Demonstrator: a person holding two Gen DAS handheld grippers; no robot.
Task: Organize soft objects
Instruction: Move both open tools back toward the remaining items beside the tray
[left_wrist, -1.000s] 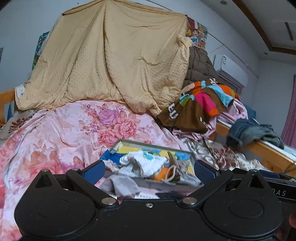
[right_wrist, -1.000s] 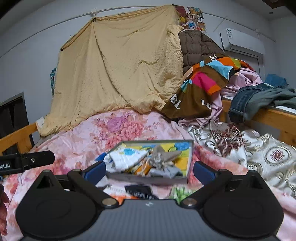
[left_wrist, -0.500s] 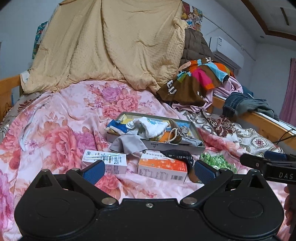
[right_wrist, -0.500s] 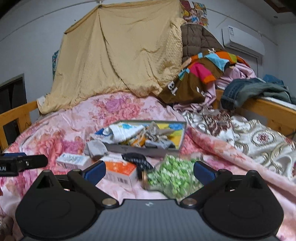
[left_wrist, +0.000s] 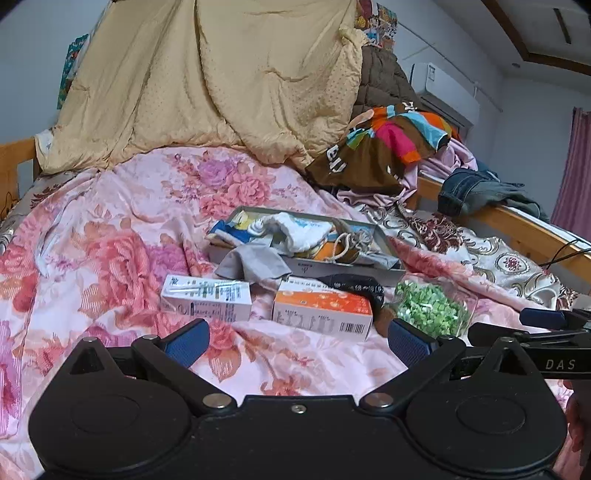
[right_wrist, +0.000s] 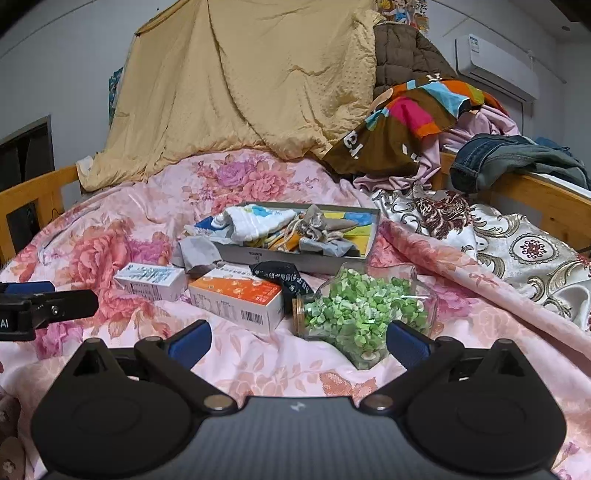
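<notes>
Pink floral quilt (left_wrist: 110, 236) carried everything. I had both tongs spread wide, gripping nothing: left tongs (left_wrist: 297, 338), right tongs (right_wrist: 297, 339). Soft cloths (right_wrist: 258, 221) sat piled in the grey tray (right_wrist: 295, 260), one grey cloth (left_wrist: 255, 262) spilling over its front. White carton (left_wrist: 205, 297), orange box (left_wrist: 321, 312), green-filled jar (right_wrist: 354, 314) lay nearer.
</notes>
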